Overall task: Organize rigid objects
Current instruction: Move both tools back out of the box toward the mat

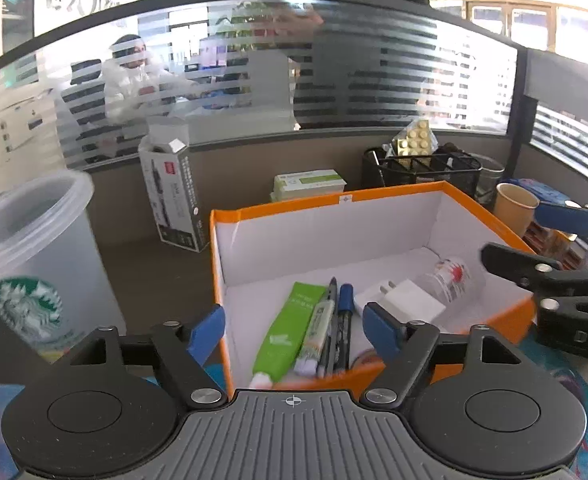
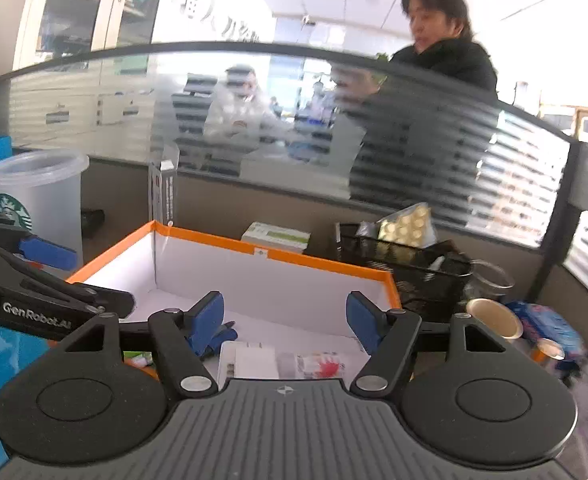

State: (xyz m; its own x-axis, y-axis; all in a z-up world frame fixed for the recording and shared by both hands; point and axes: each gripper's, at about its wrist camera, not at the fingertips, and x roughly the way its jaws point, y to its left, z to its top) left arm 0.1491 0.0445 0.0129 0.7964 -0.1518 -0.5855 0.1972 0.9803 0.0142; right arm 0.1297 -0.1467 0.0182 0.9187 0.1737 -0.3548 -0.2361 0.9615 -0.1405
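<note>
- Both your grippers, left gripper [image 1: 290, 330] and right gripper [image 2: 284, 318], stand open and empty.
- Green tube [image 1: 288, 330] and pens [image 1: 336, 328] lie in the orange box [image 1: 494, 224], long axes near-to-far, nearest your left gripper.

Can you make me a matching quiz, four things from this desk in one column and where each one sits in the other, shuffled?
Things:
1. green tube
2. Starbucks cup
3. paper cup
4. blister pack of pills

Places:
A. sticking up from the black mesh organizer
B. outside the orange box, to its left
C. lying inside the orange box
D. outside the orange box, to its right

Pairs: 1-C, 2-B, 3-D, 4-A
</note>
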